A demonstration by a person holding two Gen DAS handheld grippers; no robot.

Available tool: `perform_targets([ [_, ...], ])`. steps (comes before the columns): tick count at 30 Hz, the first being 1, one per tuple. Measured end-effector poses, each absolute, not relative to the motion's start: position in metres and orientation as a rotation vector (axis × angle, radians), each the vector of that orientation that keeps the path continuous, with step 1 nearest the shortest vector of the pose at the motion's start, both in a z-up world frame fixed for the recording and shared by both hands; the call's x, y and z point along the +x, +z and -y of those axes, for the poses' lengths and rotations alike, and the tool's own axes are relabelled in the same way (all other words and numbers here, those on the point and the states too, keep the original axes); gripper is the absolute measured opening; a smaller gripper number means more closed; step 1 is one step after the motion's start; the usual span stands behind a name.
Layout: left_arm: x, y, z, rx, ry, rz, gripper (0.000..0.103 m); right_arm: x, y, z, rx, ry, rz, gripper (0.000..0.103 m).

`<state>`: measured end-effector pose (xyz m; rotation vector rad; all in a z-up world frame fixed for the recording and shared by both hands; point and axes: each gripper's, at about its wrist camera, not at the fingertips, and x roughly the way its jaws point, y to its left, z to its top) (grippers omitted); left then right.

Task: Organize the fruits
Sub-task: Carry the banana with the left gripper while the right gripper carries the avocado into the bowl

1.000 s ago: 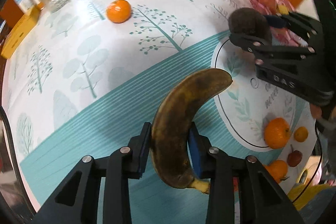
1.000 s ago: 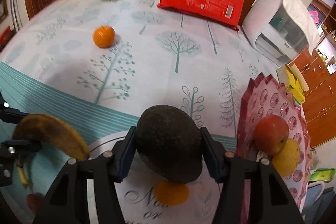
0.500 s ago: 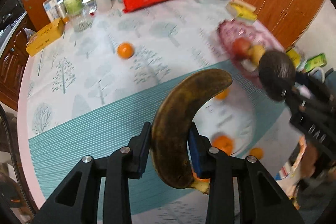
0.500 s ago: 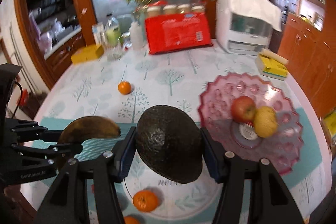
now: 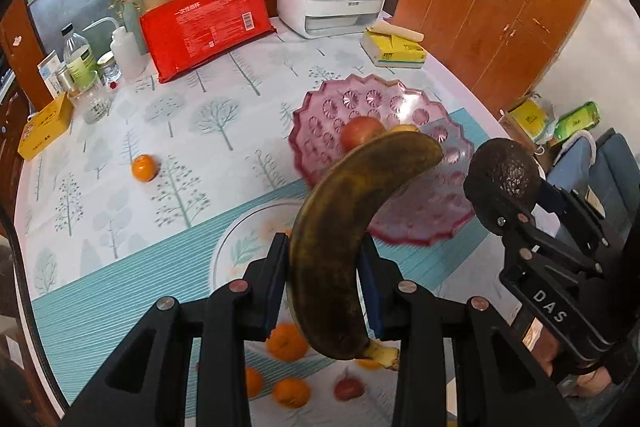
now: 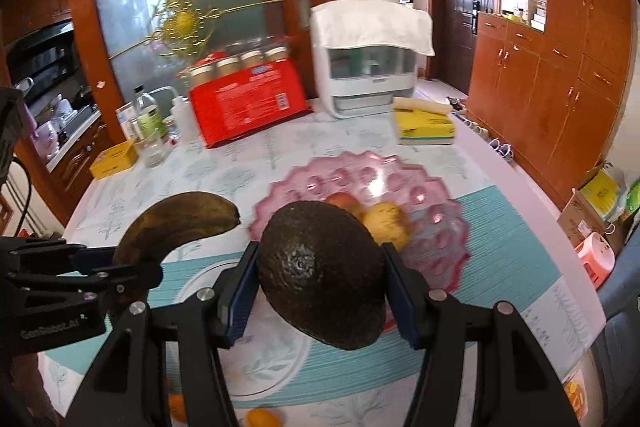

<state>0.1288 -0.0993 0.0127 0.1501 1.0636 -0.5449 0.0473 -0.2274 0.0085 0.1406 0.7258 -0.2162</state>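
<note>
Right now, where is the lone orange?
In the left wrist view, the lone orange sits on the tree-print tablecloth, left of the pink glass dish, apart from it.

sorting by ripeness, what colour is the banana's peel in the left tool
Mostly dark brown, nearly black, with yellow only at the stem end; the banana shows best in the left wrist view.

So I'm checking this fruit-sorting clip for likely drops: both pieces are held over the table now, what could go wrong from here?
1. The overripe brown banana is pinched low by the left hand-held gripper; soft flesh may squash or slide.
2. The dark rounded avocado in the right hand-held gripper could roll out.
3. The pink scalloped glass dish already holds a red apple; landing fruit may knock it.
</note>
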Motion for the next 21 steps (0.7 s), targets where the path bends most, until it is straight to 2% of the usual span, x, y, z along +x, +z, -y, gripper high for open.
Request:
perform_targets([
  [9,0.168,-0.002,0.141,0.141,-0.43,-1.096,0.032,0.096,-0.033,0.277,0.122,-0.17,-0.828,0.059],
  [21,0.207,-0.037,0.175,0.195,-0.314,-1.172,0.032,0.133,-0.106,0.279,0.176,0.006,-1.031,0.06],
])
